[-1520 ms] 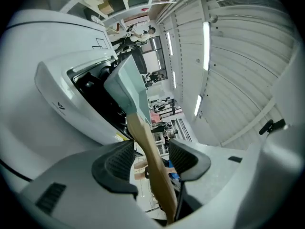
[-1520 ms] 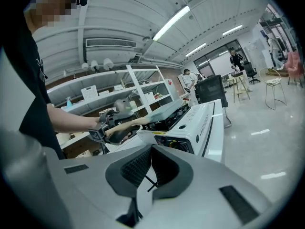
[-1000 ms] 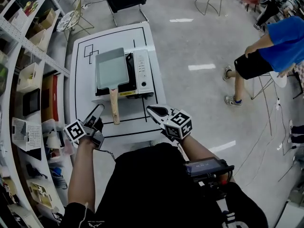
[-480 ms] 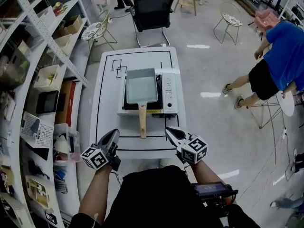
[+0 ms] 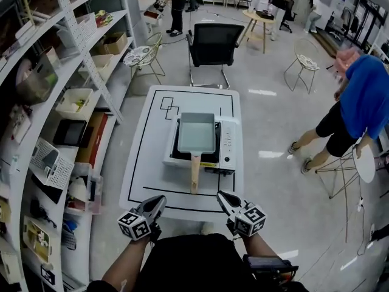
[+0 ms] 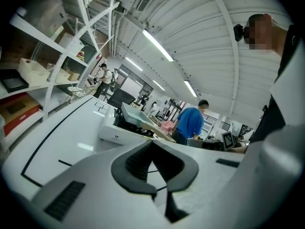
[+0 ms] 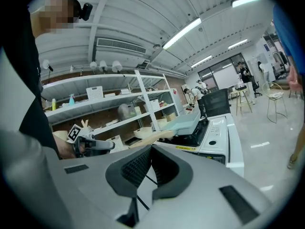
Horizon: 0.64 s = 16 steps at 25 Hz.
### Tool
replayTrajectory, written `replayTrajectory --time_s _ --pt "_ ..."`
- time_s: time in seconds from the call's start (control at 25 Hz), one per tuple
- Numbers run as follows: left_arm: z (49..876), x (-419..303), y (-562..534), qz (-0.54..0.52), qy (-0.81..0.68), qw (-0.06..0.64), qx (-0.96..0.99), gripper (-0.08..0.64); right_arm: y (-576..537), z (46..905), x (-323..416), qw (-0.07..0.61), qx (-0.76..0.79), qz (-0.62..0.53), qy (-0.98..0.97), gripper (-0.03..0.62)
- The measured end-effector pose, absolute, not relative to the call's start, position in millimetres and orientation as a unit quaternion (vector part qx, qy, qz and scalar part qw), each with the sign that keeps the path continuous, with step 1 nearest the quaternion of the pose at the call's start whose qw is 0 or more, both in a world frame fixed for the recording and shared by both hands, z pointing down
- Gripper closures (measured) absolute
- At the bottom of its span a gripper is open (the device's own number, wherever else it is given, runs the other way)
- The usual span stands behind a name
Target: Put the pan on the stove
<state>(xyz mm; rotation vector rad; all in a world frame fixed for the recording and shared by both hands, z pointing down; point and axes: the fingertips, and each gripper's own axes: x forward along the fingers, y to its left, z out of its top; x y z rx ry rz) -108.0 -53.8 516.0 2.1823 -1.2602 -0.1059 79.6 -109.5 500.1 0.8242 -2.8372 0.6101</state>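
Observation:
A pale blue-green rectangular pan (image 5: 197, 132) sits on the white tabletop stove (image 5: 226, 140), its wooden handle (image 5: 194, 174) pointing toward me. My left gripper (image 5: 159, 200) hovers at the table's near edge, left of the handle and apart from it. Its jaws have just been closing and are shut with nothing between them (image 6: 151, 142). My right gripper (image 5: 222, 195) is level with it on the handle's right, also shut and empty (image 7: 151, 146). The right gripper view shows the pan (image 7: 183, 123) on the stove (image 7: 217, 135) ahead.
The white table (image 5: 146, 163) carries black outlines. Shelving with boxes and baskets (image 5: 67, 102) runs along the left. A black office chair (image 5: 213, 44) stands behind the table. A person in a blue shirt (image 5: 364, 96) is at the right, near a round stool (image 5: 364, 163).
Both grippers have drawn back from the pan's handle to the table's near edge. The left jaws went from open to shut. The pan has stayed on the stove.

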Motion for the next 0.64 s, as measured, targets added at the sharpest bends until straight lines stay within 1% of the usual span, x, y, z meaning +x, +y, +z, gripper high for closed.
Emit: replayTrajectory --time_s 0.32,0.64 --pt "527.8 -101.7 -49.8 -0.017 -0.477 0.307 0.824 0.551 -100.0 499.2 77.7 0.056 0.274 0.214 -0.936 0.566" --pt "518.8 -84.4 -55.4 -0.003 -0.470 0.293 0.833 0.552 -103.9 494.9 86.9 0.052 0.274 0.194 -0.940 0.566"
